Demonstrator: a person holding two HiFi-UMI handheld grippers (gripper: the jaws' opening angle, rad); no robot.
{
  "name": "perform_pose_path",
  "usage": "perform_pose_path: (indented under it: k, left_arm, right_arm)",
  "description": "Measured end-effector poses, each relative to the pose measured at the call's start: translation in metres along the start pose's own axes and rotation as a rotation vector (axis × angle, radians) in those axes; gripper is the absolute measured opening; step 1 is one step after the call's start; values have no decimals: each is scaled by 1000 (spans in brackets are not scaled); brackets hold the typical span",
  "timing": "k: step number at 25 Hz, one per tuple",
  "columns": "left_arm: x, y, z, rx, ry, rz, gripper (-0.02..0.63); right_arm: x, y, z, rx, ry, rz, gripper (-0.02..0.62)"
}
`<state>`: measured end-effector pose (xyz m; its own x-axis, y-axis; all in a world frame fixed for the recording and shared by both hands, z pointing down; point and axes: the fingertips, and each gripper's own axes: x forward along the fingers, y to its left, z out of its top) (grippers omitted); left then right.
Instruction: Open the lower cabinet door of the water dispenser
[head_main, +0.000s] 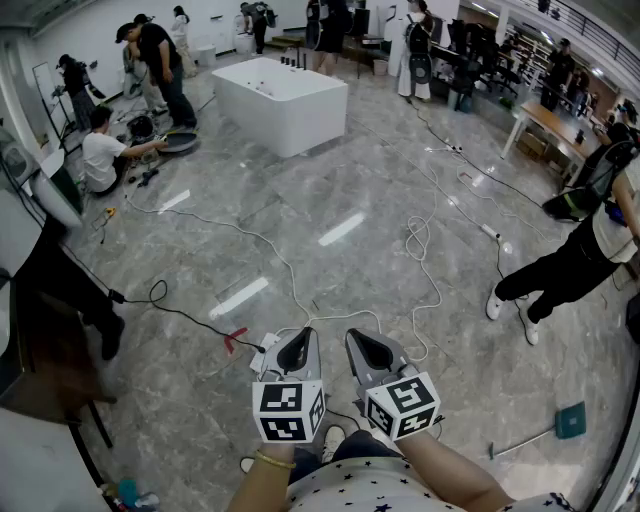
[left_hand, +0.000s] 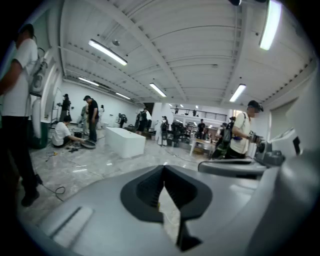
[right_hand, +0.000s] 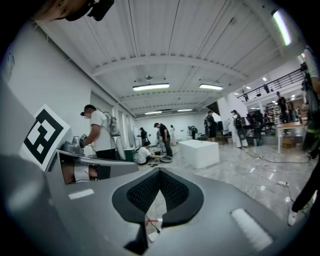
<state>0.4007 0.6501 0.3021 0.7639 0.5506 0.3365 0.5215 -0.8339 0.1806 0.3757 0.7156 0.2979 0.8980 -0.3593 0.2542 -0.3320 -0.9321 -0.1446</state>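
Left gripper (head_main: 298, 342) and right gripper (head_main: 362, 344): jaws closed, empty, aimed at 12 o'clock over the floor (head_main: 330, 220). White unit (head_main: 50, 200) at 9 o'clock is possibly the dispenser; the left gripper is nearer.

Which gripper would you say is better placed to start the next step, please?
Left, only marginally: the left gripper and right gripper hang side by side, both shut and empty, over the floor. No dispenser is clearly visible; the dark furniture stands on the left.
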Motion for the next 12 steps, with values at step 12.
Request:
perform_pose_path:
  k: [12]
  left_arm:
    - [-205,231,-7,-146,-94,446,6]
  right_arm:
    - [98,285,-5,-106,79,466,-5]
